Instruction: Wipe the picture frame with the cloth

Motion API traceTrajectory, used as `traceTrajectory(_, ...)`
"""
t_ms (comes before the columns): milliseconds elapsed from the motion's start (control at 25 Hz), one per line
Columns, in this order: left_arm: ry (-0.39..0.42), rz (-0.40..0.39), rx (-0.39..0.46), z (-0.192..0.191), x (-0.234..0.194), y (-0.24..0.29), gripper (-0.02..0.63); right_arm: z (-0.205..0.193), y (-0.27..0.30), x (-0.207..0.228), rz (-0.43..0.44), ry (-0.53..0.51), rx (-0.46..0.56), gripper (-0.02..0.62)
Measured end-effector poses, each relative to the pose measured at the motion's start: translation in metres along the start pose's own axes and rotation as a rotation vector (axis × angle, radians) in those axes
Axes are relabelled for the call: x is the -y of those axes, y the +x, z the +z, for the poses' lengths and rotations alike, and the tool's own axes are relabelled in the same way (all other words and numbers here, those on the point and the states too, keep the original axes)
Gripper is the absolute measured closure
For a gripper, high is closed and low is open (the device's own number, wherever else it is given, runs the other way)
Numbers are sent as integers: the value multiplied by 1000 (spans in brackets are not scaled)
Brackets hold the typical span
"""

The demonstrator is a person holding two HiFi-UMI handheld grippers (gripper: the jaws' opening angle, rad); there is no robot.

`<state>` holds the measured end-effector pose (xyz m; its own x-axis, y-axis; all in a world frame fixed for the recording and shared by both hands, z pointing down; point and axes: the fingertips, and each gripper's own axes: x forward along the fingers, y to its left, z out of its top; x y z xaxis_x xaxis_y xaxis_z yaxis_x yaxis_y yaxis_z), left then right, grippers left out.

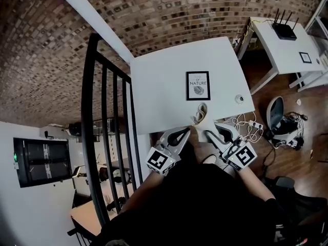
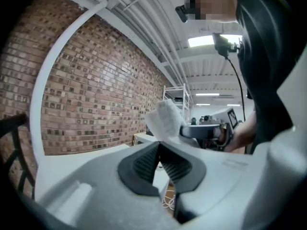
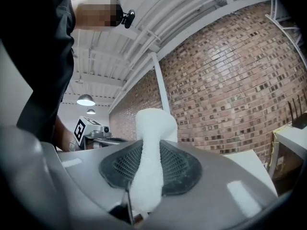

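Note:
A black picture frame with a white leaf print lies flat on the white table, towards its right side. My right gripper is at the table's near edge, shut on a white cloth whose free end rests on the table just below the frame. In the right gripper view the cloth runs between the ribbed pads and bulges out past the tips of the gripper. My left gripper is beside it on the left, fingertips together with nothing between them. It looks at the cloth.
A small round object lies near the table's right edge. A black railing stands left of the table. Cables and a power strip lie on the floor at the right. A second white table carries a router.

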<state>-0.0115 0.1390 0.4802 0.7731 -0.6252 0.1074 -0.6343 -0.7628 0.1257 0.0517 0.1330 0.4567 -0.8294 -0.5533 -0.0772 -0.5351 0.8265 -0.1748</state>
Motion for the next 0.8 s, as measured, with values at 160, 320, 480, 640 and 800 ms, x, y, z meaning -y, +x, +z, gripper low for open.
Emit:
traceTrajectory(160,3,-45,10,0,-39,16,606,-11,31,21,-31,-15,-70,489)
traceTrajectory(320,9,-90,16,10,-86,32,604,-3,79,46,-53,-28,-71,489)
traceTrajectory(480,19,-105,13,18,-138,43,606,5,128,69,-69,-39,-76,489)
traceTrajectory(640,3,-116,13,27,-173,50,605,8,162,86,-77,-51,-85,489)
traceTrajectory(800,-15,-97,-12,19,-192,56,606,1,176,100,-76,-20,-110,489)
